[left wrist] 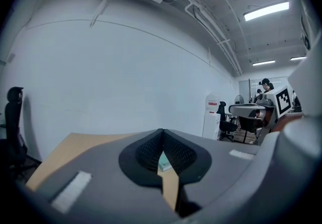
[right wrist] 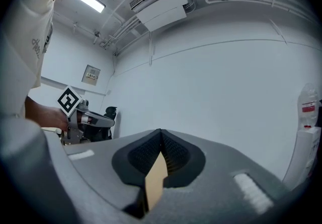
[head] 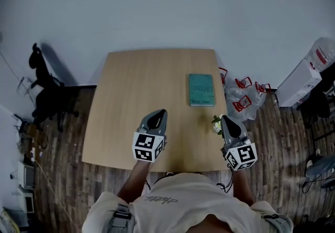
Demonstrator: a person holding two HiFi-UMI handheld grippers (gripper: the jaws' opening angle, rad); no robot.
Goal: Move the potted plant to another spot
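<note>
left gripper and right gripper point level over the table's near edge, both with jaws closed and empty. the plant stands just left of the right fingertips, outside them; a book lies farther ahead.

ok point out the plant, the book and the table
plant [head: 216,125], head view, on its pale pot
book [head: 201,89], head view, middle of its teal cover
table [head: 141,85], head view, bare wood left of the book
</note>
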